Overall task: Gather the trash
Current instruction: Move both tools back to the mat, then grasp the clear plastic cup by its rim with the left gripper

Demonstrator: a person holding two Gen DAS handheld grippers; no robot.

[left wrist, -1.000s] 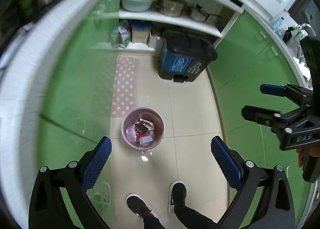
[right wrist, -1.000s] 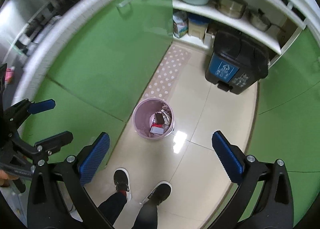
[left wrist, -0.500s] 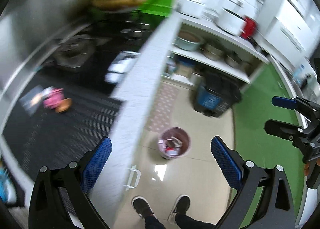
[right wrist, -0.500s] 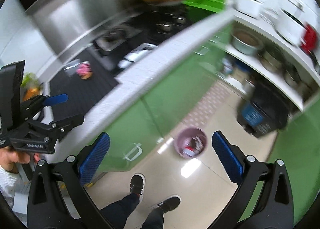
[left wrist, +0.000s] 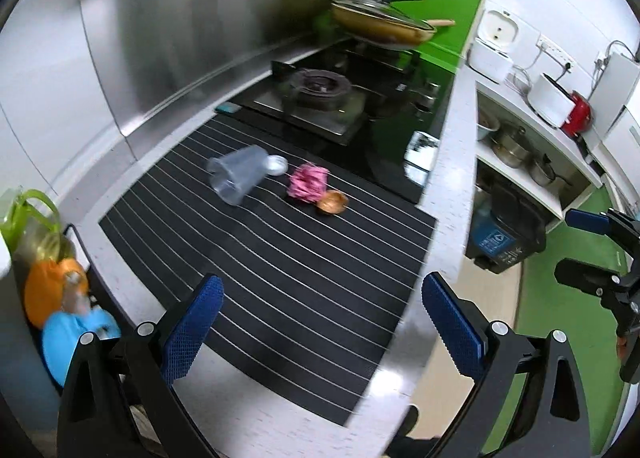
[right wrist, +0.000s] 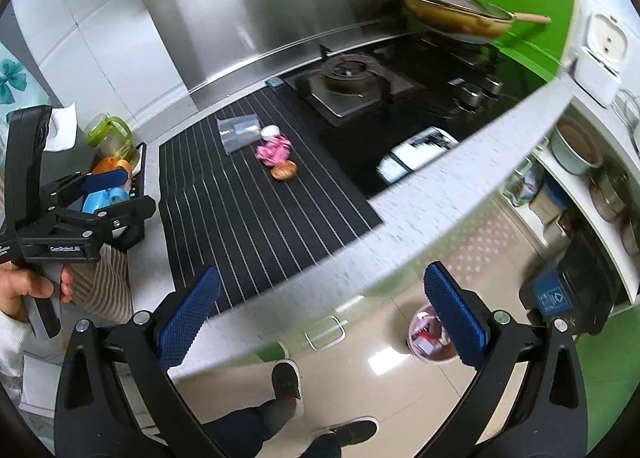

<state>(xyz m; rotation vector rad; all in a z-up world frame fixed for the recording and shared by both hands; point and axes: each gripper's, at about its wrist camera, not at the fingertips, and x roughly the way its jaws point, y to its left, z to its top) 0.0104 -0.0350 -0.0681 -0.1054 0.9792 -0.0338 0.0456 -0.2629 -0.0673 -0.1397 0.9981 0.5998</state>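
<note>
Though both tools hang short of the table's near edge, trash ahead: three-piece cluster on the striped mat [left wrist: 280, 258], toward the stove-side far corner.
Cup: clear plastic cup [left wrist: 237, 173] on its side, long axis slanting across the mat stripes, mouth toward the near-left; small white lid-like piece [left wrist: 276, 165] touching its far end, identity unclear.
Wrapper: crumpled pink wrapper [left wrist: 307, 186] just beside the cup, stove side.
Peel: brown shell or peel [left wrist: 332, 202] touching the wrapper, nearest the table's front edge of the three.
Left gripper [left wrist: 320, 326]: jaws wide apart, nothing held; cluster straight ahead and slightly left of centre; nearer of the two, judging by its place over the mat.
Right gripper [right wrist: 320, 318]: jaws wide apart, nothing held; out past the front edge, over the floor.
Open room: bare mat between jaws and cluster, no obstacle; stove [left wrist: 320, 89] beyond, rack of bottles [left wrist: 52, 282] at the left edge.
Drop point: pink bin [right wrist: 432, 338] on the floor below the front edge, already holding scraps.
Likely next: left forward reach, cup taken across its short axis.
</note>
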